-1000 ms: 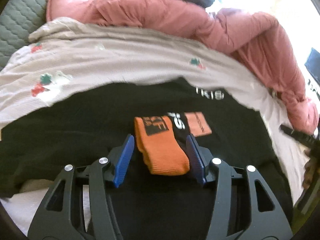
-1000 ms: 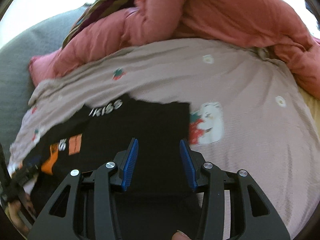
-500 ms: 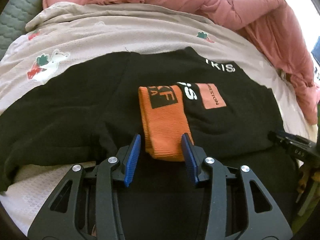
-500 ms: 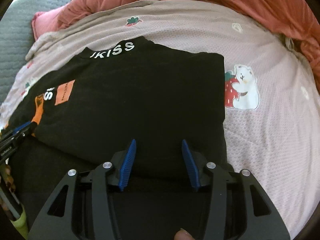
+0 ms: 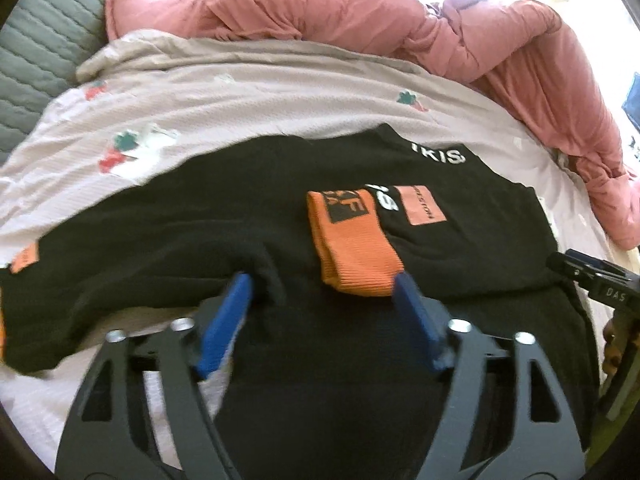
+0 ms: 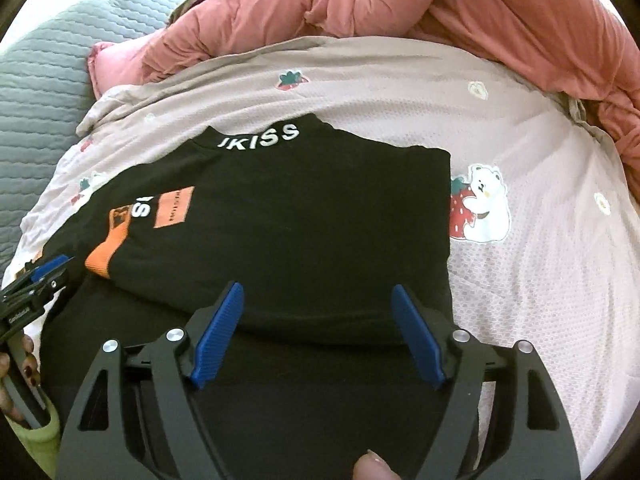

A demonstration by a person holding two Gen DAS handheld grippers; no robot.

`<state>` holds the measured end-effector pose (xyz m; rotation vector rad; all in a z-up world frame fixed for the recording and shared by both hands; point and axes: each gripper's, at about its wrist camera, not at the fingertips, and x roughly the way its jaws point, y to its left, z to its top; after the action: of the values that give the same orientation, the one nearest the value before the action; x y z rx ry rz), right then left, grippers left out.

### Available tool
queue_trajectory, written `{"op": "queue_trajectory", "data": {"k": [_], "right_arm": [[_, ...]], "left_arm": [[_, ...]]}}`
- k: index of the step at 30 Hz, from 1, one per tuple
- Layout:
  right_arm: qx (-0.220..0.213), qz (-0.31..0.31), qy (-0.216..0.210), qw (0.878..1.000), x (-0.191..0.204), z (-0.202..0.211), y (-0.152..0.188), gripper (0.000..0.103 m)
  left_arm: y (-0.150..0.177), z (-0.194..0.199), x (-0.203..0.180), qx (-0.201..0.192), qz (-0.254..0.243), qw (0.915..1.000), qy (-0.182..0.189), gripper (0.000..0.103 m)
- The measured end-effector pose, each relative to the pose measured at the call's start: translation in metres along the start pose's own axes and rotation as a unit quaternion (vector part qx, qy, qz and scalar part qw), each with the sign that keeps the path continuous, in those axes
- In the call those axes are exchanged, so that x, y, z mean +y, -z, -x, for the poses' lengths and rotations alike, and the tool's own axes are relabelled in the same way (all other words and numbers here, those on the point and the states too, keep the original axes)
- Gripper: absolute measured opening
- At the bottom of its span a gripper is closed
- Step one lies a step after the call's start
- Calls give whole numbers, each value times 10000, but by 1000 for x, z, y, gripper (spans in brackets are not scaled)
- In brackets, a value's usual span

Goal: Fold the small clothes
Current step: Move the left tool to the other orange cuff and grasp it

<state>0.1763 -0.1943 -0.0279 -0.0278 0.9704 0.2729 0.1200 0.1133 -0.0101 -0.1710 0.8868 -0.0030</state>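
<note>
A black top (image 6: 304, 216) with white collar lettering lies folded on the bed; its orange sleeve cuff (image 5: 352, 248) rests across its front. My left gripper (image 5: 322, 284) hovers at the fold's near edge, jaws opening. The cuff's end lies just ahead of the blue fingers (image 5: 404, 292), and no pad presses on it. My right gripper (image 6: 318, 292) stands over the fold's near edge with its jaws opening too; black cloth lies beneath them, not pinched. Each gripper shows at the edge of the other's view: the left gripper (image 6: 44, 276), the right gripper (image 5: 592, 276).
A pale sheet (image 6: 540, 240) printed with strawberries and a bear covers the bed. A crumpled pink duvet (image 5: 400, 20) is heaped along the far side, and a grey quilted cover (image 5: 40, 56) lies at far left. A person's fingers (image 6: 24, 364) hold the left tool.
Both grippers' jaws have spread wide and let go of the cloth. The orange cuff and the folded black panel now lie flat on the top.
</note>
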Motion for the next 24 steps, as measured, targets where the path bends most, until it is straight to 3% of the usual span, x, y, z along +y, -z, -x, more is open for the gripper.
{"op": "queue_trajectory", "data": {"k": [2, 3, 7, 24], "right_arm": [[-33, 12, -14, 10000, 4, 3, -1, 81], [-75, 3, 15, 10000, 6, 5, -2, 95], [-156, -7, -99, 9998, 15, 12, -3, 96], [-276, 554, -526, 9967, 90, 25, -8, 98]], "left_arm": [[0, 7, 5, -84, 64, 9999, -35, 83], [-1, 10, 7, -103, 91, 9999, -62, 87], [-1, 22, 16, -198, 155, 9994, -223, 93], [11, 71, 70, -521, 529, 9941, -789, 93]]}}
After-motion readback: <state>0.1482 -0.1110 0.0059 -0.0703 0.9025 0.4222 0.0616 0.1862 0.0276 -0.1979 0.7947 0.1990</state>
